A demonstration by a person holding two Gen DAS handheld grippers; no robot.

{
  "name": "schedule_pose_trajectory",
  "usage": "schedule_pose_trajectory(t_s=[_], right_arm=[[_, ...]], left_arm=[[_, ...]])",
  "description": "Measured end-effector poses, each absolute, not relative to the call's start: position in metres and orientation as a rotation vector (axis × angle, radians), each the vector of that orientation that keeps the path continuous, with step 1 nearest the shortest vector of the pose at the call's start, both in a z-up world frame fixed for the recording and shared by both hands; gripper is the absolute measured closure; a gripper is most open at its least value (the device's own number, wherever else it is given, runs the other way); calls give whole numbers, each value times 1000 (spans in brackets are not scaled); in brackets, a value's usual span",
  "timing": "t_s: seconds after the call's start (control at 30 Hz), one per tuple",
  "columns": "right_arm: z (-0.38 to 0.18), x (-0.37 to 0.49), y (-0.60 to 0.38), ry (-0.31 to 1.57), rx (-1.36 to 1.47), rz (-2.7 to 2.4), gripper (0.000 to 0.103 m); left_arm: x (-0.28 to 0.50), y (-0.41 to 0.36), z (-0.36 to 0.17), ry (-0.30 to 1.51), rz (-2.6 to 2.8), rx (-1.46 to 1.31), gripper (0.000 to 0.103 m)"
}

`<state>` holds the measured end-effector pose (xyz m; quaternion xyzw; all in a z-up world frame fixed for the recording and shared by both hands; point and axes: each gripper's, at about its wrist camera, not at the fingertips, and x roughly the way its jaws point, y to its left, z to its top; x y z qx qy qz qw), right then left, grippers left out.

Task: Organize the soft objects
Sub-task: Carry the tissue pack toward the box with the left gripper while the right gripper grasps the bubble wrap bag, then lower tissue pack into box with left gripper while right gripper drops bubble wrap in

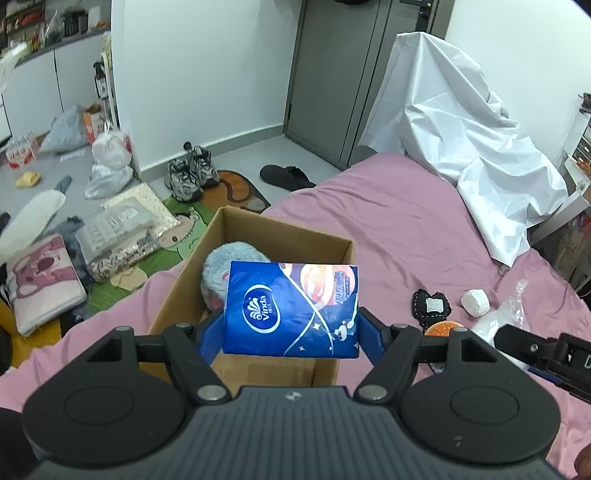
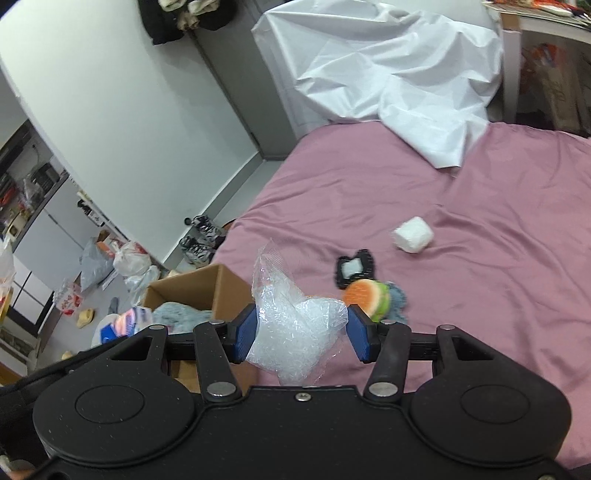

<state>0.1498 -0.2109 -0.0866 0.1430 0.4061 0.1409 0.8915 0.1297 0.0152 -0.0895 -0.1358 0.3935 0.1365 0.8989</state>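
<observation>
My left gripper (image 1: 291,334) is shut on a blue Vinda tissue pack (image 1: 291,308) and holds it over the open cardboard box (image 1: 280,232) on the pink bed. A fluffy blue plush (image 1: 225,273) lies inside the box. My right gripper (image 2: 301,334) is shut on a clear plastic bag of white filling (image 2: 295,328), held above the bed to the right of the box (image 2: 192,286). On the bed lie a burger toy (image 2: 367,295), a black patch (image 2: 352,271) and a white soft lump (image 2: 413,234).
A white sheet (image 1: 461,122) covers something at the bed's far end. The floor to the left holds shoes (image 1: 190,173), a slipper (image 1: 286,177), plastic bags (image 1: 110,155) and packaged items (image 1: 122,232). A desk stands at the right (image 2: 546,22).
</observation>
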Motion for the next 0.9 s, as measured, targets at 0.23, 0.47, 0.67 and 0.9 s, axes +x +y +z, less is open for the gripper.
schedule_pose_trajectory(t_s=[0.23, 0.47, 0.67, 0.9], right_arm=[[-84, 152, -180, 846, 274, 318, 52], [-91, 156, -152, 866, 250, 329, 52], [-94, 161, -127, 866, 231, 358, 52], [-94, 172, -106, 858, 212, 366, 52]], left_arm=[[130, 39, -97, 820, 292, -331, 31], [131, 65, -112, 837, 338, -388, 31], [132, 84, -121, 841, 351, -442, 29], [131, 100, -128, 838, 348, -522, 26]])
